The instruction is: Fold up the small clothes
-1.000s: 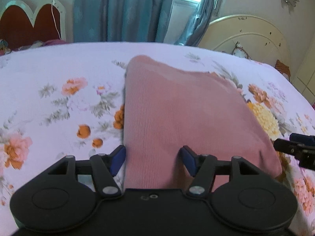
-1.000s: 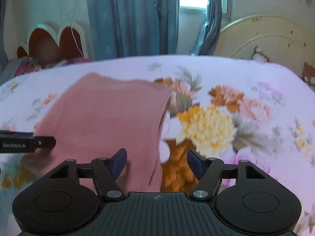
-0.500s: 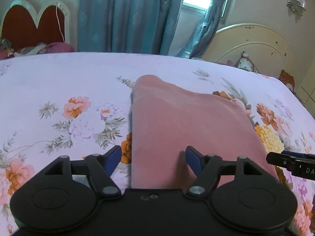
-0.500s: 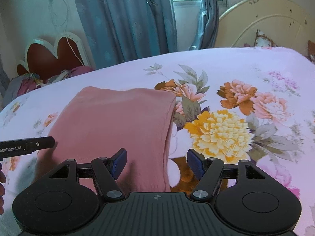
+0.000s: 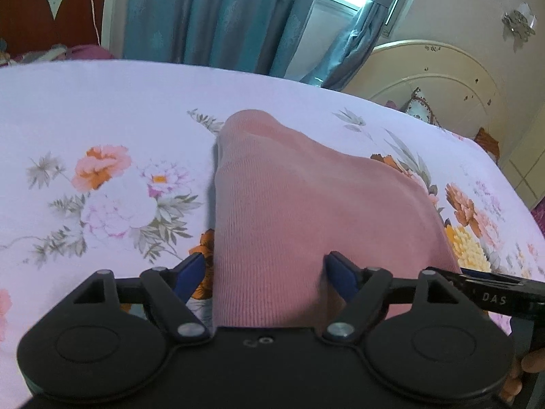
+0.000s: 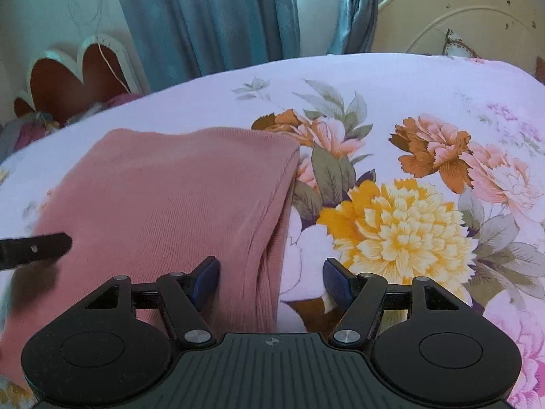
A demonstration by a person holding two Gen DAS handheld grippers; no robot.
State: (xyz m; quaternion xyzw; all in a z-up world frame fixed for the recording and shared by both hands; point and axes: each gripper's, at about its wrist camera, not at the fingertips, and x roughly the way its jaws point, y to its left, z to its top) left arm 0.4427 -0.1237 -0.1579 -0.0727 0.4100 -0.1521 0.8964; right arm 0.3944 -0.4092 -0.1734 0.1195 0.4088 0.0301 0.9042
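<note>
**Pink garment folded on the flowered bed, both grippers over its near edge**

A pink ribbed garment (image 5: 306,211) lies folded into a rough rectangle on a floral bedsheet (image 5: 102,109), its long sides running away from the cameras. In the left wrist view its left edge stands a little proud of the sheet and casts a thin shadow, and its far end rises into a soft hump. In the right wrist view the right edge shows stacked layers of cloth, one fold over another.

The left gripper (image 5: 265,271) hangs over the near left edge of the garment with its jaws opening; cloth lies below and between the blue pads (image 5: 190,272), but neither pad presses on it. The left pad sits just outside the garment's edge, over the sheet. The right gripper (image 6: 270,274) is spread wide and holds nothing: its left pad is over the cloth, its right pad over the sheet, with the layered right edge passing between them.

Each gripper shows in the other's view as a dark bar at the picture's side, close to the garment's near corners. Fingertips (image 5: 511,381) of the person's hand show at the lower right of the left wrist view.

Beyond the bed stand blue curtains (image 5: 211,17) with a bright window between them, a cream arched headboard (image 5: 442,75) on the right, and a red heart-shaped panel (image 6: 68,78) on the left with a thin cord hanging across it. Bundled cloth lies below that panel. Nothing stands between the grippers and the garment
</note>
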